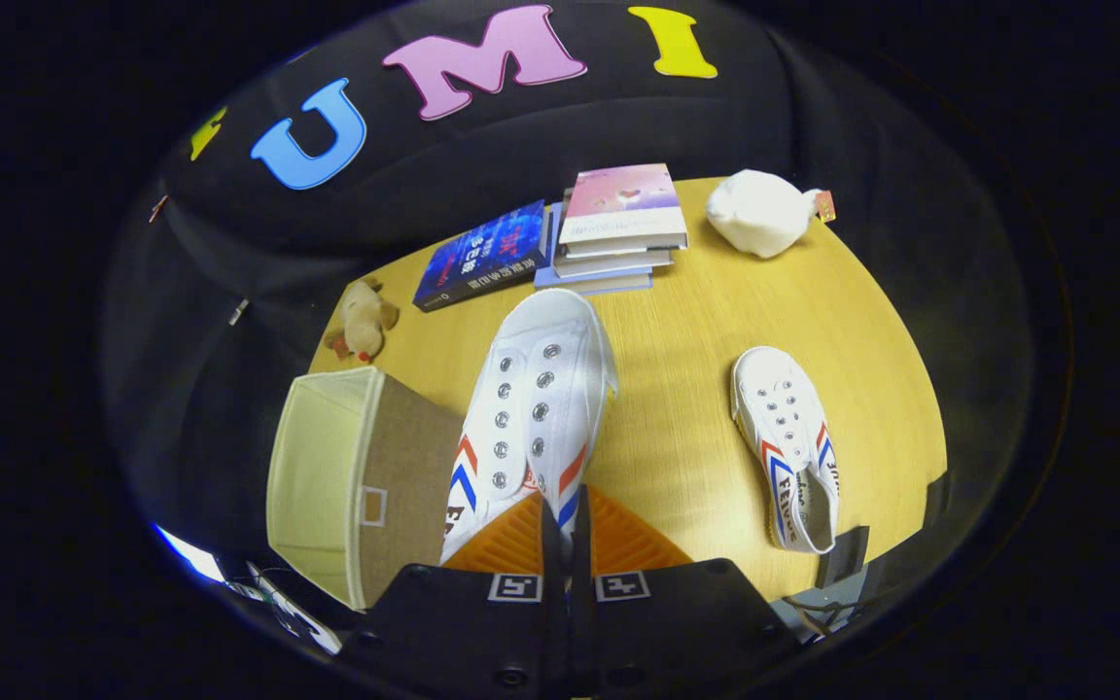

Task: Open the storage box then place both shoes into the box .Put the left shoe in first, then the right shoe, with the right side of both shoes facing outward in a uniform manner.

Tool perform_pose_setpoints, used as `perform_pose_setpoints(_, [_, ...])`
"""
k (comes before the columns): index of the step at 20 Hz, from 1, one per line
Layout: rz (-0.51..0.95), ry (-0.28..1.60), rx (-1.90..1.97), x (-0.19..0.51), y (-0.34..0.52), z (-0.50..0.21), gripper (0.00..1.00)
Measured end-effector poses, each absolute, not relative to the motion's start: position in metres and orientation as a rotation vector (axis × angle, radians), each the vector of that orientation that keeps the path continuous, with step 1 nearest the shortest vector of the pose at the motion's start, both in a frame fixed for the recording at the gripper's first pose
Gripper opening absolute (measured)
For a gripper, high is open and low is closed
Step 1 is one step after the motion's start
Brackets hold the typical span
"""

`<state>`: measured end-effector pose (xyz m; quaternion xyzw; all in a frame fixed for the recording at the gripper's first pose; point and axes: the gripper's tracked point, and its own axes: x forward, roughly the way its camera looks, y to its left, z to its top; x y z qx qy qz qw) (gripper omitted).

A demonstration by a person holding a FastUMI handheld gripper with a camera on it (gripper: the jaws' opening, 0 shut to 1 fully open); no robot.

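Two canvas shoes: one (pixel 531 408) pinched at heel collar by tool (pixel 565 540), raised beside open storage box (pixel 356 481); other (pixel 788 447) flat on desk (pixel 696 321). Judged light, soft, floppy; collar grip suits.

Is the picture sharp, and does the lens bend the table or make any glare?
In the gripper view, the held shoe, pinched by the gripper, is sharp, as is the other shoe; the fisheye bows the table edge and storage box; light is even, with soft shadows and no strong glare.
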<state>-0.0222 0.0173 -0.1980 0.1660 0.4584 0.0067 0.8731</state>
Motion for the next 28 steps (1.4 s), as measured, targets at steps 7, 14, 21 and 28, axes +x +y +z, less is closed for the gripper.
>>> perform_pose_setpoints(7, [0.094, 0.887, 0.504, -0.026, 0.111, -0.121, 0.05])
perform_pose_setpoints(14, [0.207, 0.957, 0.526, -0.026, 0.206, -0.14, 0.05])
perform_pose_setpoints(21, [0.207, 1.076, 0.464, -0.023, 0.256, -0.203, 0.05])
perform_pose_setpoints(28, [0.155, 1.175, 0.358, -0.009, 0.29, -0.264, 0.05])
